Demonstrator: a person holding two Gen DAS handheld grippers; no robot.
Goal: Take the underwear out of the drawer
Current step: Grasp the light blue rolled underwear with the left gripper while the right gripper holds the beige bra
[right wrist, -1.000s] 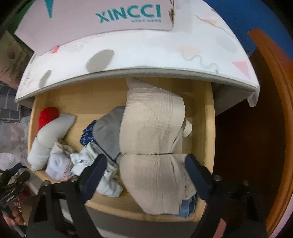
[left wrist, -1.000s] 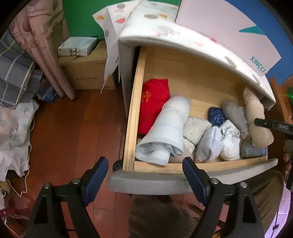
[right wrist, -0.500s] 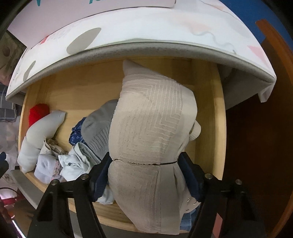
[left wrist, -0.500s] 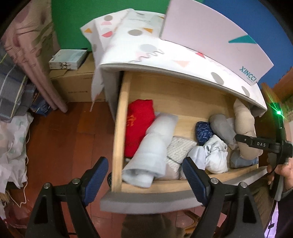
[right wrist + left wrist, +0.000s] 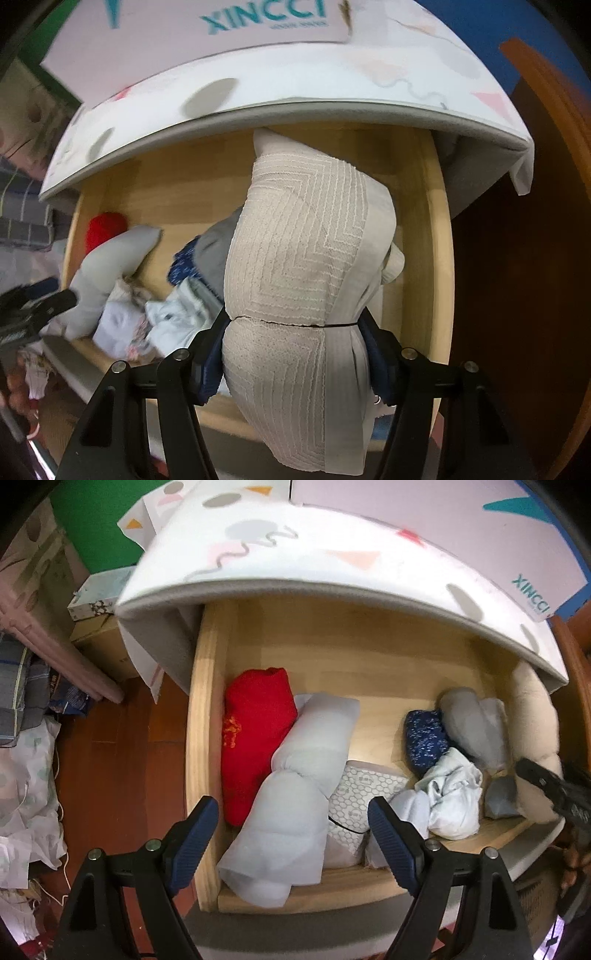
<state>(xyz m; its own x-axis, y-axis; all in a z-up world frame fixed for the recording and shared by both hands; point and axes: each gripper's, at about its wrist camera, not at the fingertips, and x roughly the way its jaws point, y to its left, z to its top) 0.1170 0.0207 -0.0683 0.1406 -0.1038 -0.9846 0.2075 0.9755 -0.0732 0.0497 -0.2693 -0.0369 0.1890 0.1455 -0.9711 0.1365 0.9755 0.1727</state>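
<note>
L wrist view: we hover left gripper [image 5: 291,834], jaws wide, nothing gripped, now further over drawer [image 5: 205,716] above pale blue roll [image 5: 295,805].
R wrist view: right gripper [image 5: 295,354] jaws just closed, clamping beige underwear bundle [image 5: 306,266], not yet out of drawer; lift-out next.

In your open drawer [image 5: 207,716] of pale wood, the roll at nine o'clock [image 5: 255,734] is bright red with an orange mark. Beside it you see a light blue-grey bundle [image 5: 295,805], then a white piece with a grey honeycomb print [image 5: 354,797]. At three o'clock lies a navy piece with white specks [image 5: 424,742]. Your beige underwear [image 5: 303,266] carries a white chevron pattern.
</note>
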